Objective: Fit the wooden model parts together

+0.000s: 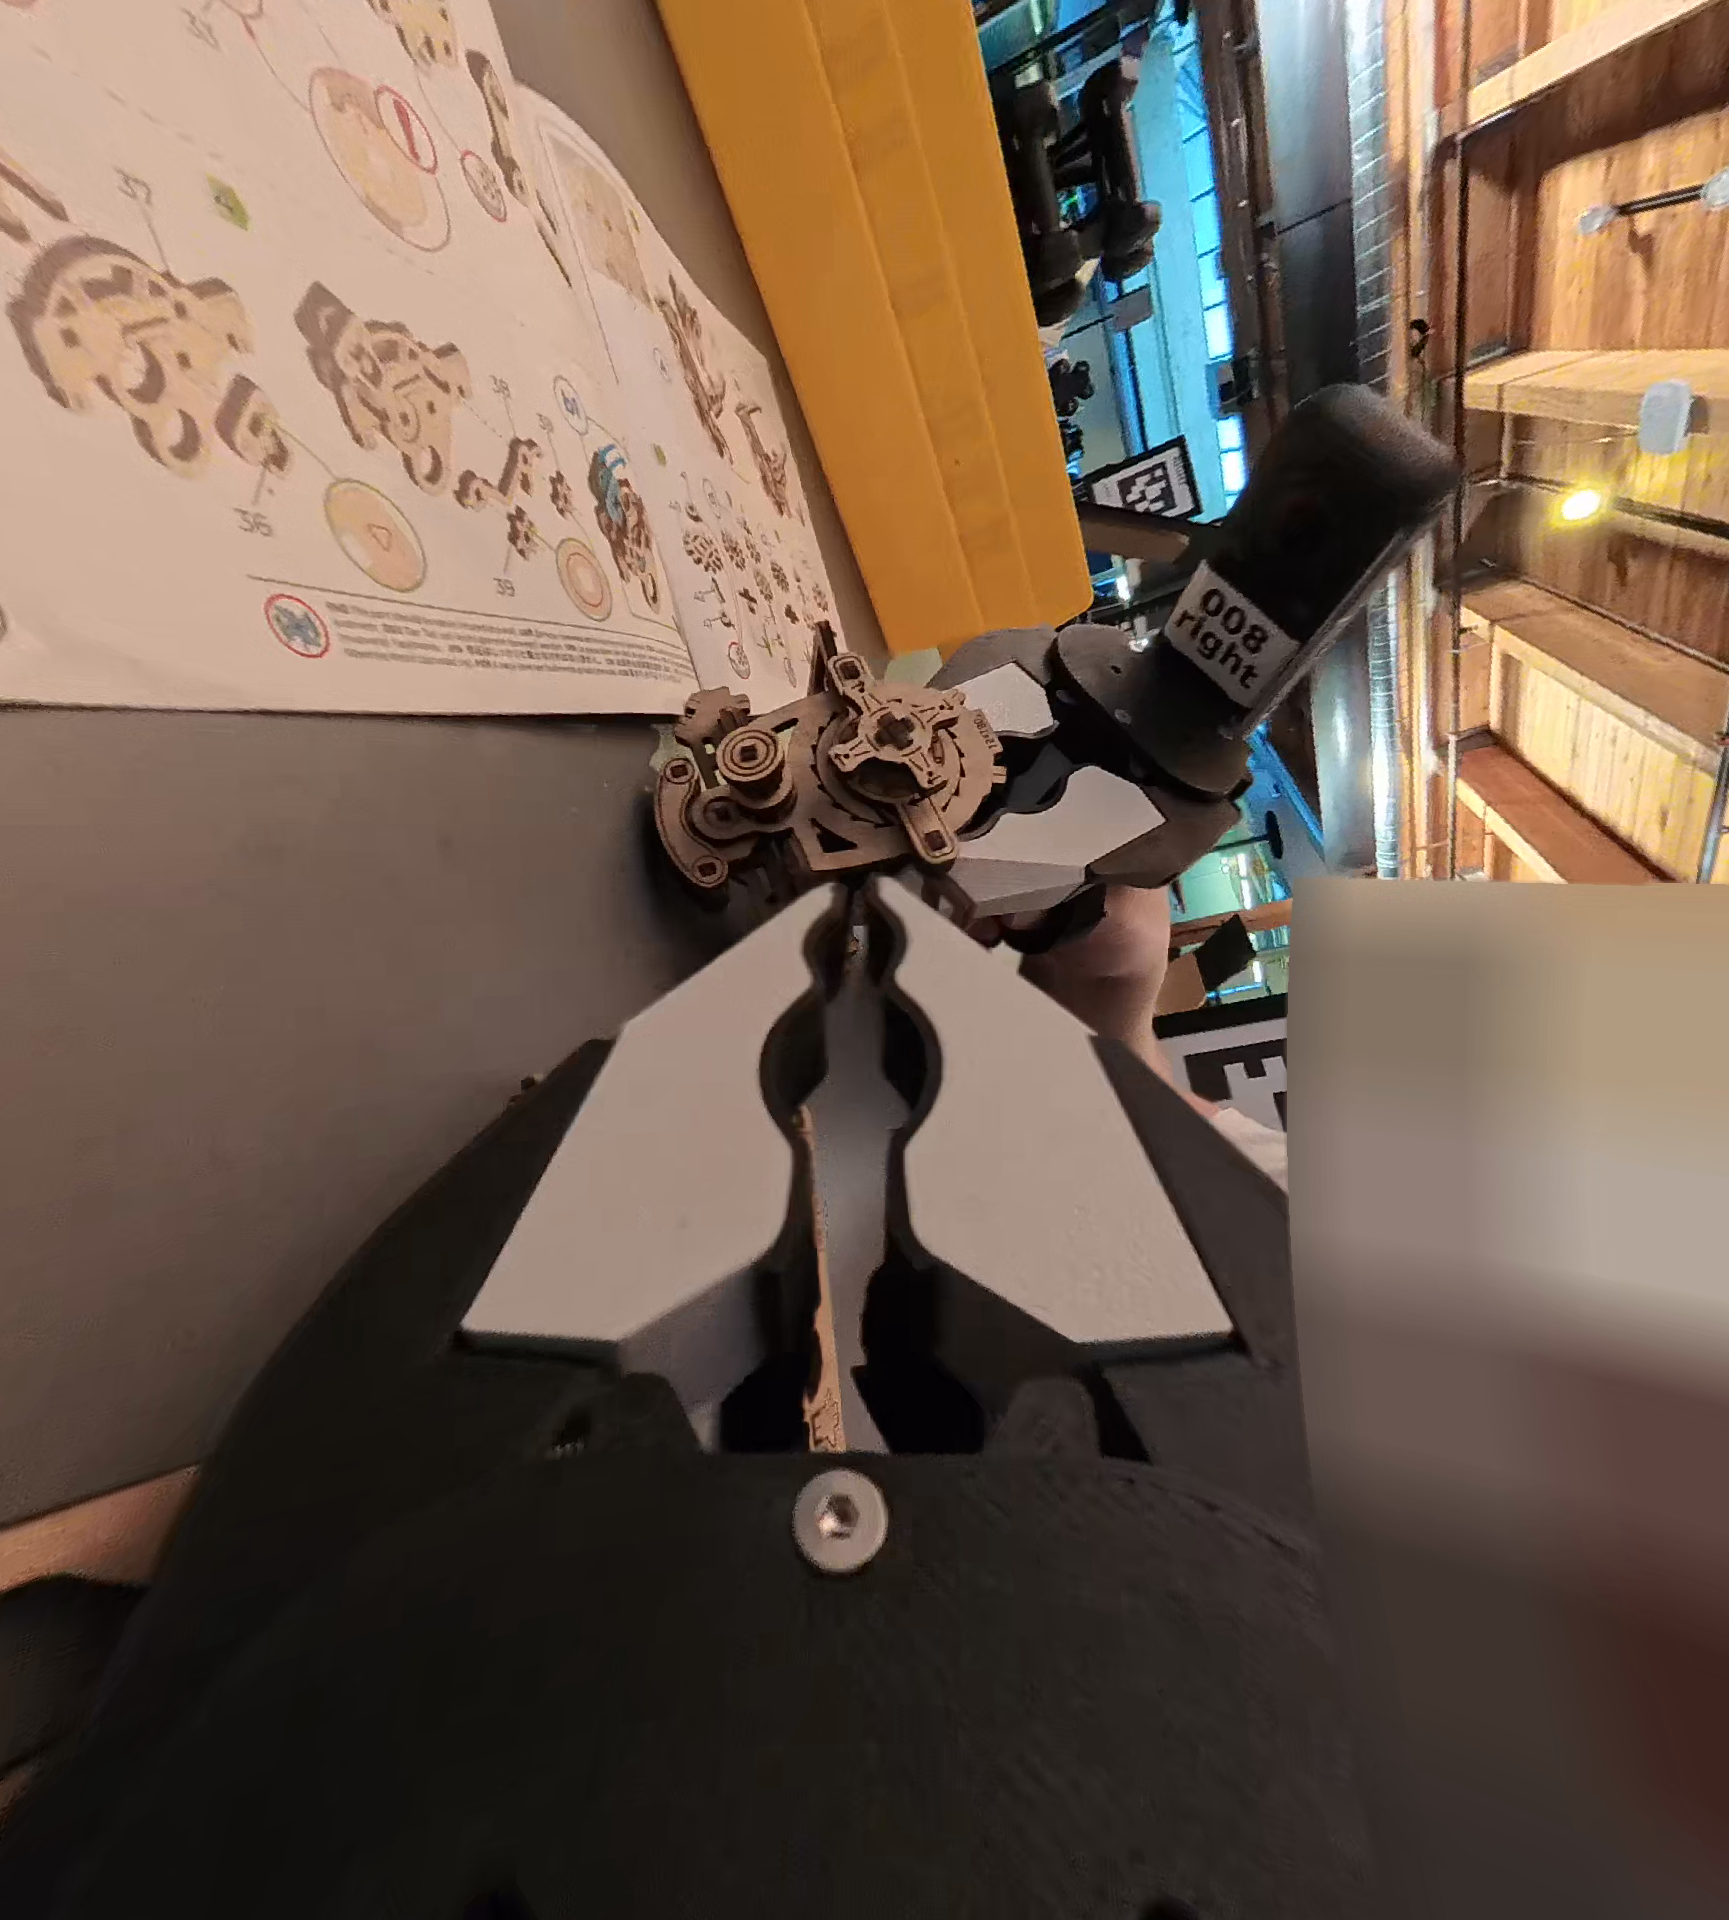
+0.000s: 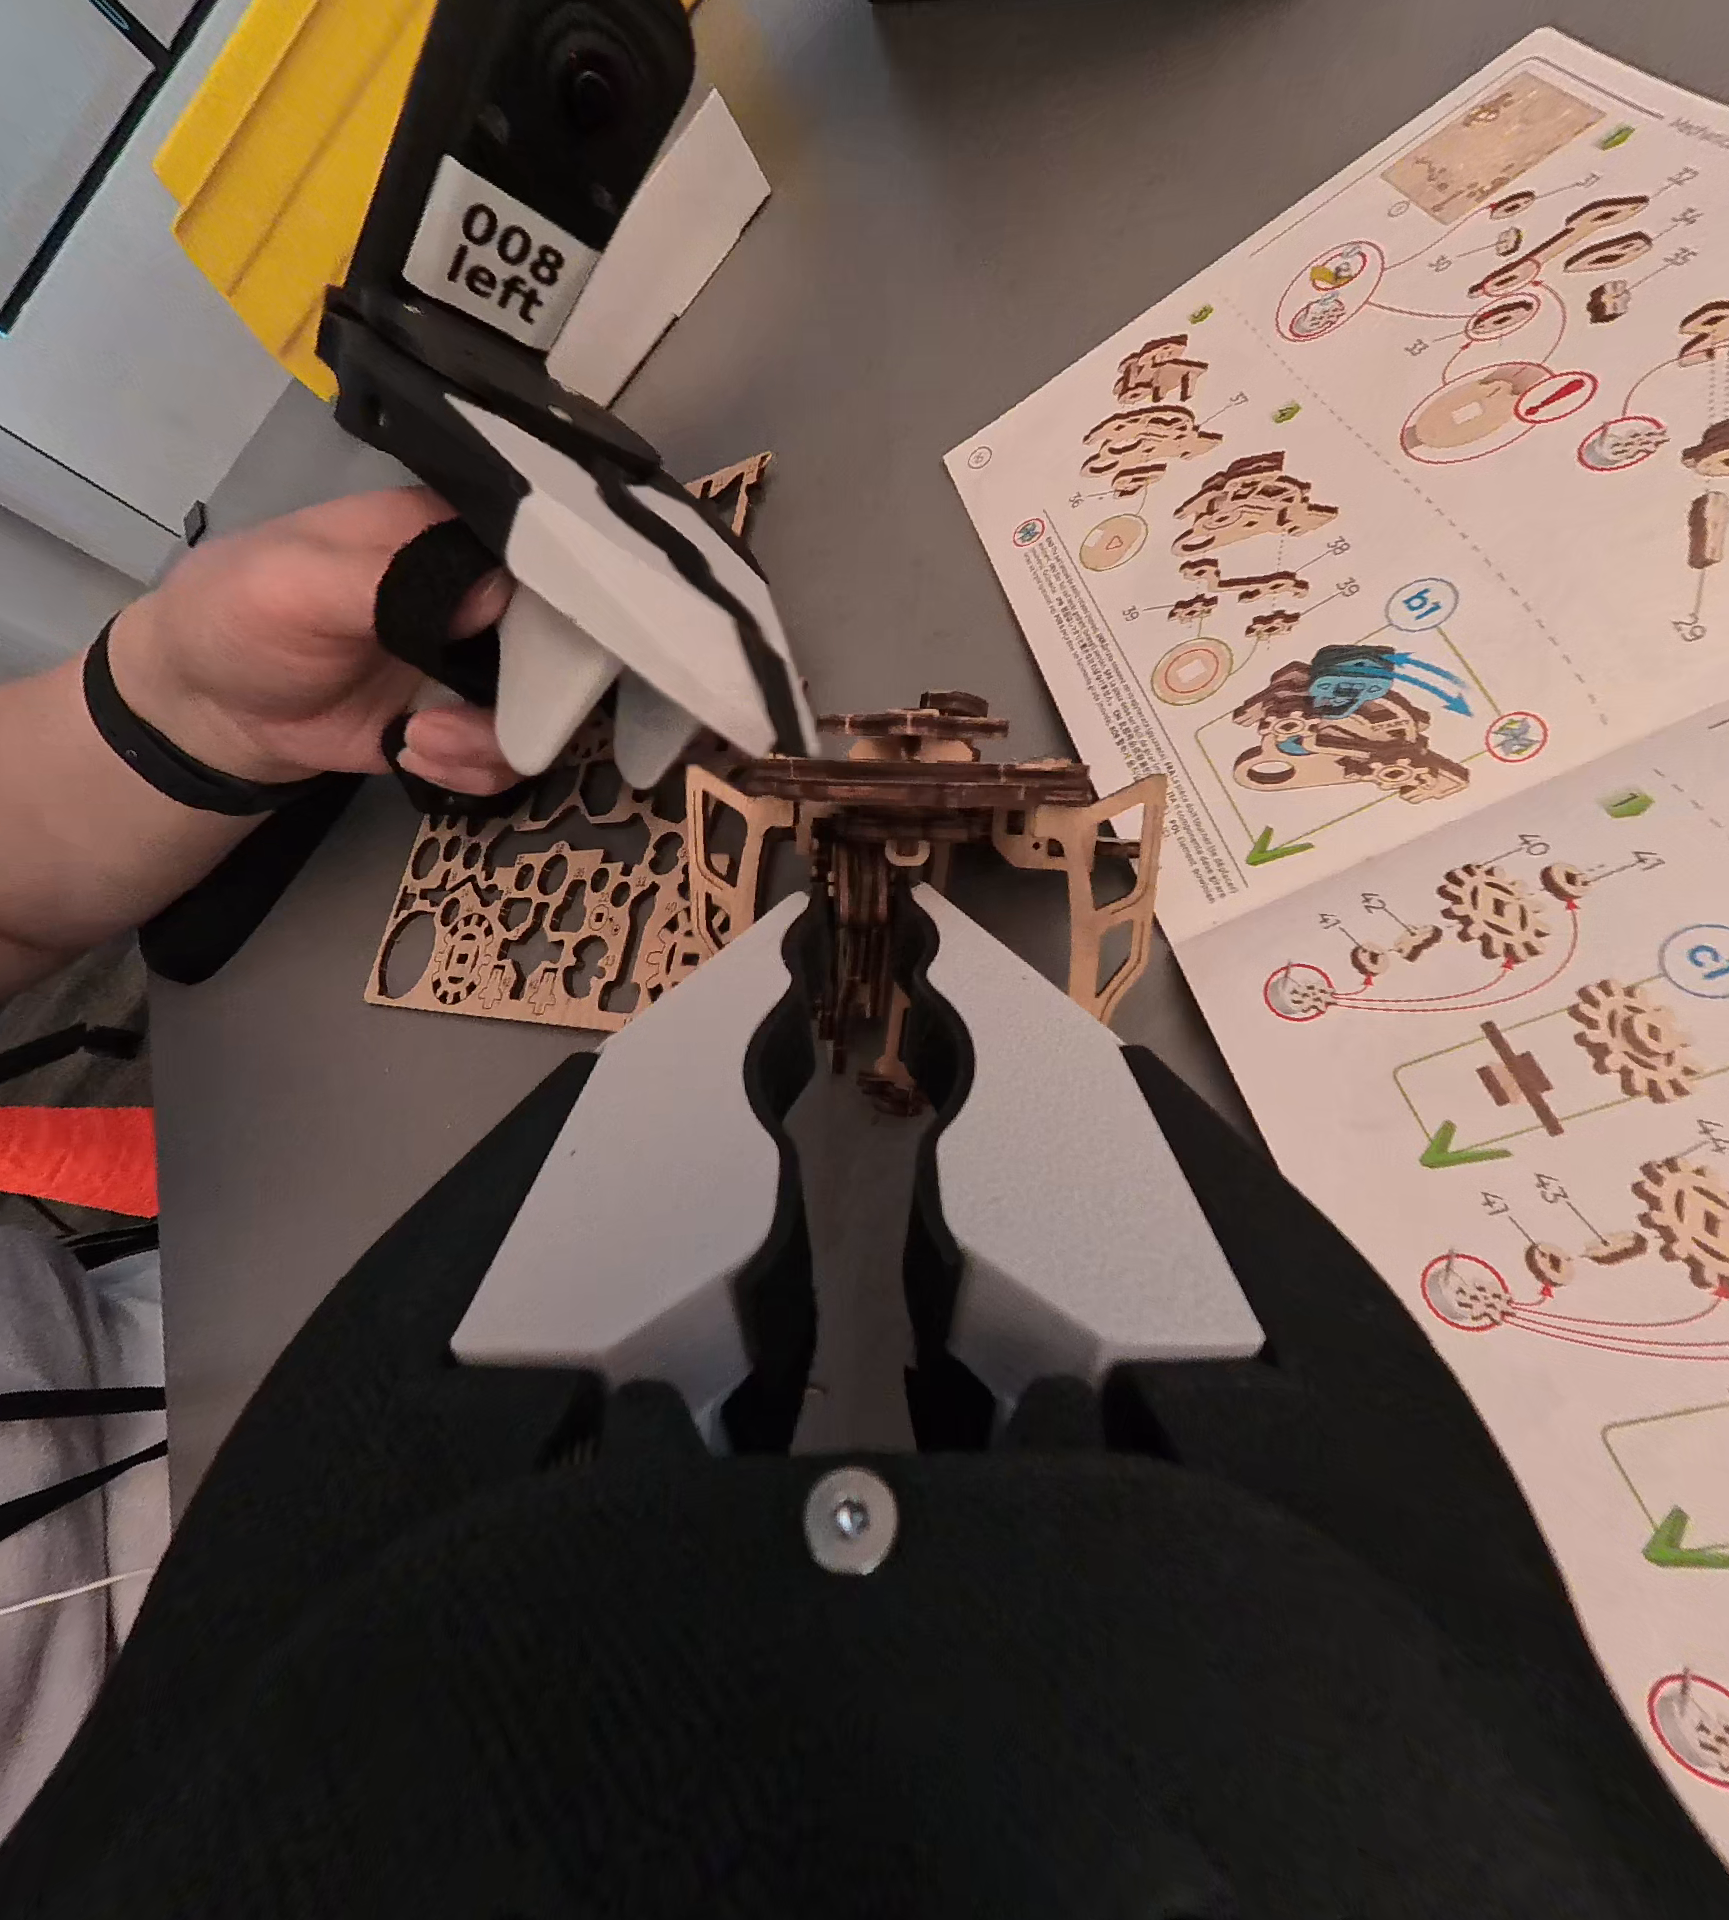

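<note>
Each claw carries a white printed label point(image 2: 498, 262) on its black body, behind the fingers. Right of the right claw point(image 2: 865, 920), the open instruction booklet point(image 2: 1462, 582) shows printed step numbers, letter marks and fine print. A black-and-white square marker point(image 1: 1146, 483) stands beyond the left claw point(image 1: 855, 899).

A: Left gripper point(image 1: 855, 914)?
B: Closed on a thin pale wooden strip point(image 1: 822, 1288).
A: Beyond it?
B: Brown geared wooden model assembly point(image 1: 818, 774) — clamped by right gripper point(image 1: 964, 821) — beside printed instruction sheet point(image 1: 247, 343).
</note>
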`<control>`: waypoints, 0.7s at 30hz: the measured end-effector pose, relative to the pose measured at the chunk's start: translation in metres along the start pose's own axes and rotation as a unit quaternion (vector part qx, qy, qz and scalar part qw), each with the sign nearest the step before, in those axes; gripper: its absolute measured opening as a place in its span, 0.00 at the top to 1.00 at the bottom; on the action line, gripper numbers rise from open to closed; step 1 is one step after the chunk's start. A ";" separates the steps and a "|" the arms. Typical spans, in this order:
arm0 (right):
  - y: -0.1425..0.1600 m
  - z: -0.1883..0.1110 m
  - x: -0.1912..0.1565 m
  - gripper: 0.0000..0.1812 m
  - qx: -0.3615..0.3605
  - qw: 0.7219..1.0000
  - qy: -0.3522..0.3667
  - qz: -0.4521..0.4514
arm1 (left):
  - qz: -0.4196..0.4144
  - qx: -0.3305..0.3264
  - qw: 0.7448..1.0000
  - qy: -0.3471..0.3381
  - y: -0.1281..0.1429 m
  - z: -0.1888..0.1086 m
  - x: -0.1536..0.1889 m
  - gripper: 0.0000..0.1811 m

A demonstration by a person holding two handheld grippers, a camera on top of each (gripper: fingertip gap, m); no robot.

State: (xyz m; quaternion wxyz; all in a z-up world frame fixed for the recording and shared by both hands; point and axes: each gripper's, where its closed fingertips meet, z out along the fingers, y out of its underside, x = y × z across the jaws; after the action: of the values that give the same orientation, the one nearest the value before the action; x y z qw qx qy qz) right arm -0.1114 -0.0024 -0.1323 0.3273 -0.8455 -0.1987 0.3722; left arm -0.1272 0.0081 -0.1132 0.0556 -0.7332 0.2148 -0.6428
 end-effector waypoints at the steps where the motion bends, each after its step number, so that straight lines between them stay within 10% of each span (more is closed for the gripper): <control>1: 0.000 0.000 0.000 0.95 0.000 1.000 0.000 0.000 | -0.003 0.005 1.000 0.002 -0.001 -0.002 0.000 1.00; 12: 0.000 0.003 -0.002 0.95 0.000 1.000 -0.002 -0.002 | 0.091 -0.043 0.985 -0.142 0.007 -0.003 -0.027 1.00; 21: 0.001 0.003 -0.003 0.95 -0.004 1.000 0.006 -0.008 | 0.066 -0.061 0.990 -0.109 0.009 0.006 -0.022 1.00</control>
State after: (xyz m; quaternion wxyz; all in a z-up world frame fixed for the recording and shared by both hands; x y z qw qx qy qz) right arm -0.1149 -0.0036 -0.1331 0.3276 -0.8476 -0.2049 0.3637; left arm -0.1251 0.0069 -0.1375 0.0762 -0.7854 0.2938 -0.5395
